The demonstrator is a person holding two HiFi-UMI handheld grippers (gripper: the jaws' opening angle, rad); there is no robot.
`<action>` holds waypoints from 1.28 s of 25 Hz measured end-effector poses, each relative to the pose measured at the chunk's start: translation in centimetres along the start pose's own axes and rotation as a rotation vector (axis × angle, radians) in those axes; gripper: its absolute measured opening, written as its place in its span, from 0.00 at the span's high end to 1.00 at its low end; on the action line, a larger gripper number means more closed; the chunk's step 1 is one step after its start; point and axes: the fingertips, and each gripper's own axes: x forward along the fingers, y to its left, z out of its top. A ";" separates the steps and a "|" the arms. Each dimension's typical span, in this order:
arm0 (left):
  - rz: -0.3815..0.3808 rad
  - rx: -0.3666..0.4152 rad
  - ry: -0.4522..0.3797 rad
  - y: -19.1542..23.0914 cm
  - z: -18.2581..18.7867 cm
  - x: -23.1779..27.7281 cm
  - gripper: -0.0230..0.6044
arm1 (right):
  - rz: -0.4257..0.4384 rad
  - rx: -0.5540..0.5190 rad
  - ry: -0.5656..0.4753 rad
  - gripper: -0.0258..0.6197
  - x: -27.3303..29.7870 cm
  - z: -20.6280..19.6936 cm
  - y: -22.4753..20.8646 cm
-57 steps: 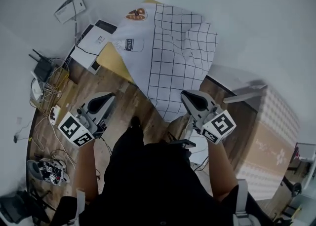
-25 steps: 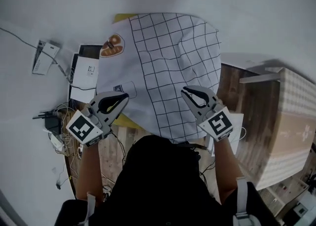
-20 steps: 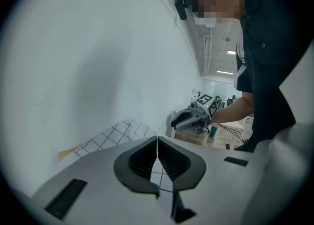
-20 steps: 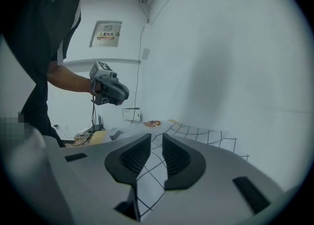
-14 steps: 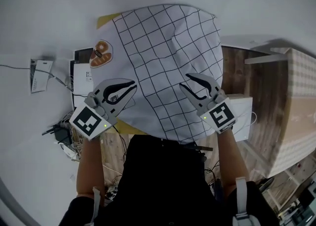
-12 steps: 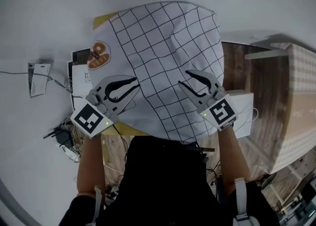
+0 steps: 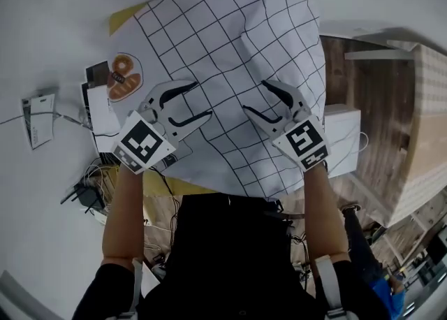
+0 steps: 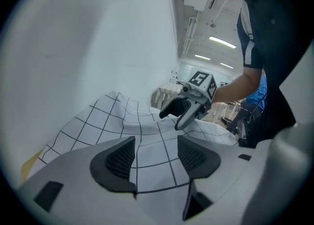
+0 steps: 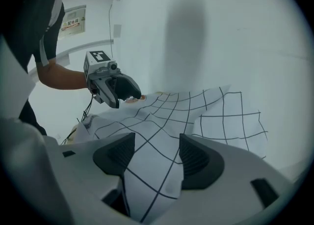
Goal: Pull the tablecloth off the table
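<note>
The tablecloth, white with a black grid, is draped in folds over a yellow table. My left gripper hovers over the cloth's near left part. Its jaws have just been opening and stand open, with cloth showing between the pads, which do not press on it. My right gripper is over the near right part. Its jaws have also just been opening and stand open over a fold of cloth. Each gripper view shows the other gripper: the right gripper and the left gripper.
A bread picture is printed near the cloth's left edge. White boxes and papers and tangled cables lie on the floor at the left. A white box and a large cardboard box stand on the wooden floor at the right.
Both grippers have sunk toward the cloth and come closer to it. Their jaws, shut a second ago, now stand wide apart.
</note>
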 end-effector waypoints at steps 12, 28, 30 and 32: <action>-0.027 0.052 0.240 1.9 -6.8 5.4 0.44 | -0.024 0.002 0.197 0.53 3.7 -4.6 -0.8; -0.003 0.065 0.306 2.2 -8.3 6.6 0.45 | -0.031 0.023 0.219 0.53 4.7 -5.6 -1.3; -0.009 0.068 0.309 2.1 -8.2 6.7 0.47 | -0.022 0.012 0.221 0.54 4.6 -5.6 -1.1; -0.018 0.073 0.311 1.8 -8.1 6.6 0.54 | -0.006 -0.009 0.230 0.61 4.6 -5.6 -0.8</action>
